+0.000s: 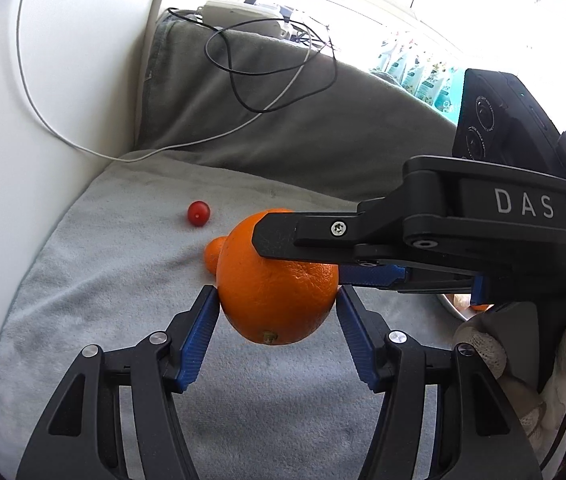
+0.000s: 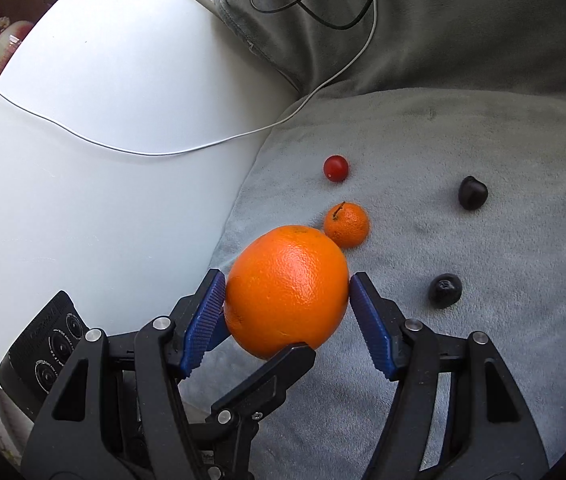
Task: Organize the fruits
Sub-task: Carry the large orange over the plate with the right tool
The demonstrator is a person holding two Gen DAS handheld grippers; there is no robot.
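A large orange (image 1: pixel 279 280) hangs above the grey towel (image 1: pixel 123 300), held between both grippers at once. My left gripper (image 1: pixel 277 300) has its blue pads against the orange's two sides. My right gripper (image 2: pixel 287 292) also presses both pads on the same orange (image 2: pixel 287 292); its finger (image 1: pixel 303 236) crosses the top of the orange in the left wrist view. A small mandarin (image 2: pixel 346 225) lies just behind the orange. A cherry tomato (image 2: pixel 336 168) lies farther back. A dark cherry (image 2: pixel 472 193) and a dark berry (image 2: pixel 445 290) lie to the right.
A white round table (image 2: pixel 103 120) borders the towel on the left, with a white cable (image 2: pixel 123 148) across it. A dark grey cushion (image 2: pixel 443 32) with black cables (image 2: pixel 315 4) lies behind. A metal bowl rim (image 1: pixel 453 306) shows at the right.
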